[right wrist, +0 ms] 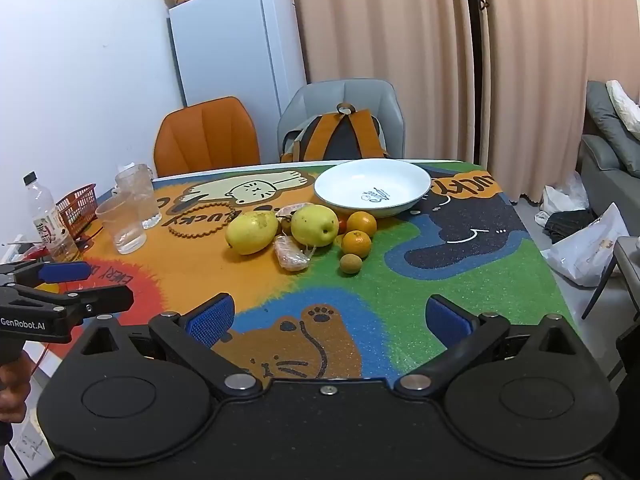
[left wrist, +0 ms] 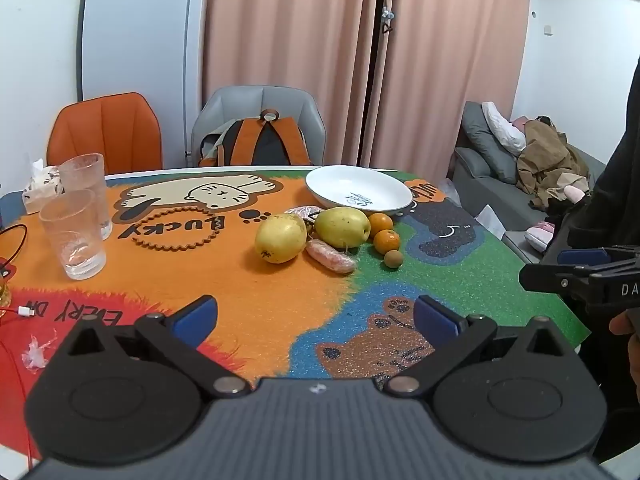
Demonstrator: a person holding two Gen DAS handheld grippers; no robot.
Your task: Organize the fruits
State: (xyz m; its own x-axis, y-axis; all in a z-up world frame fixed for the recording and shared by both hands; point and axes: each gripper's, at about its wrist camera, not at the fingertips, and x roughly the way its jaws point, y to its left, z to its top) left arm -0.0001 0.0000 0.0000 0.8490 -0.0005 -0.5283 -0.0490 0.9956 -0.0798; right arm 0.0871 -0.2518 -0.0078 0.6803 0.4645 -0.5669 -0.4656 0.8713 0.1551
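Fruit lies in a cluster mid-table: two yellow pears (left wrist: 281, 237) (left wrist: 342, 227), two small oranges (left wrist: 380, 223) (left wrist: 387, 240), a small brown round fruit (left wrist: 393, 259) and a plastic-wrapped pinkish piece (left wrist: 331, 261). Just behind them stands an empty white bowl (left wrist: 394, 196). The right wrist view shows the same pears (right wrist: 251, 231) (right wrist: 314, 225), oranges (right wrist: 361, 223) (right wrist: 356, 243), brown fruit (right wrist: 351, 263), wrapped piece (right wrist: 291, 255) and bowl (right wrist: 416, 192). My left gripper (left wrist: 316, 316) and right gripper (right wrist: 330, 318) hover open over the near table edge, well short of the fruit, nothing between their fingers.
Two clear plastic cups (left wrist: 74, 236) stand at the left, with a tissue pack (left wrist: 38, 188), a red cable (left wrist: 14, 236), a water bottle (right wrist: 46, 216) and a red basket (right wrist: 78, 208). Behind the table are an orange chair (left wrist: 106, 132) and a grey chair holding a backpack (left wrist: 256, 140).
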